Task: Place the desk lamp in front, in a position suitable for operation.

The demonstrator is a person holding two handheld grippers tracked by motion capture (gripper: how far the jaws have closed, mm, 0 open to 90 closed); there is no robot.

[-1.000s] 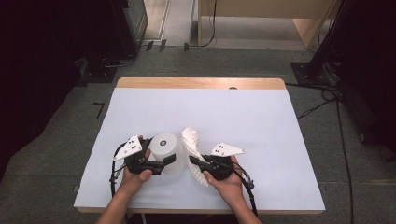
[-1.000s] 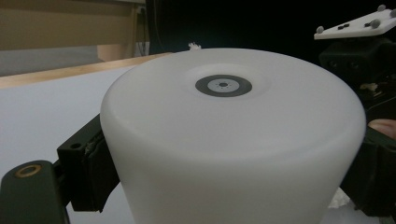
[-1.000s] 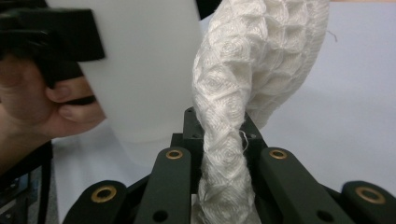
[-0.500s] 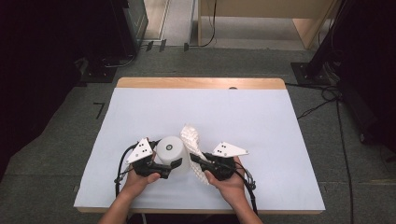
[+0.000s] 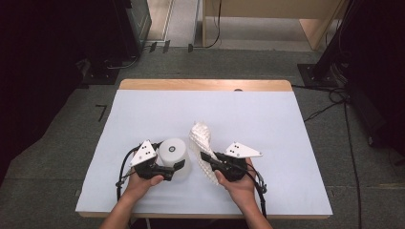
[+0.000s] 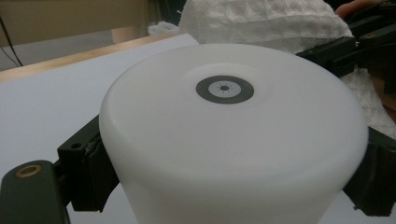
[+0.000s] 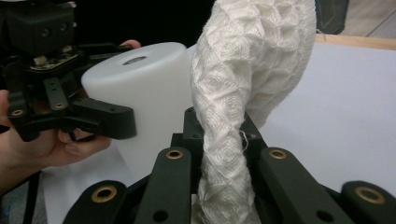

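Our left gripper [image 5: 175,168] has its jaws clamped on either side of the white cylinder [image 5: 173,151], so that one's firmly held. Our right gripper [image 5: 206,160] is pinched tight on the white waffle-weave cloth [image 5: 200,138], which is bunched up between its jaws. Both sit near the front edge of the table [image 5: 267,124], just beside each other, the cloth nearly brushing the cylinder's side in the right gripper view.

No brand or text anywhere that we can read. The only marking is a small dark grey ring with a dotted centre [image 6: 224,88] on the cylinder's flat top.

The cylinder stands upright, long axis vertical, ringed face up. The cloth makes a long twisted strip rising from the jaws and running away from us, its far end bulging out wider toward the middle of the table.

Further back there's a wooden strip along the table's far edge [image 5: 205,85].
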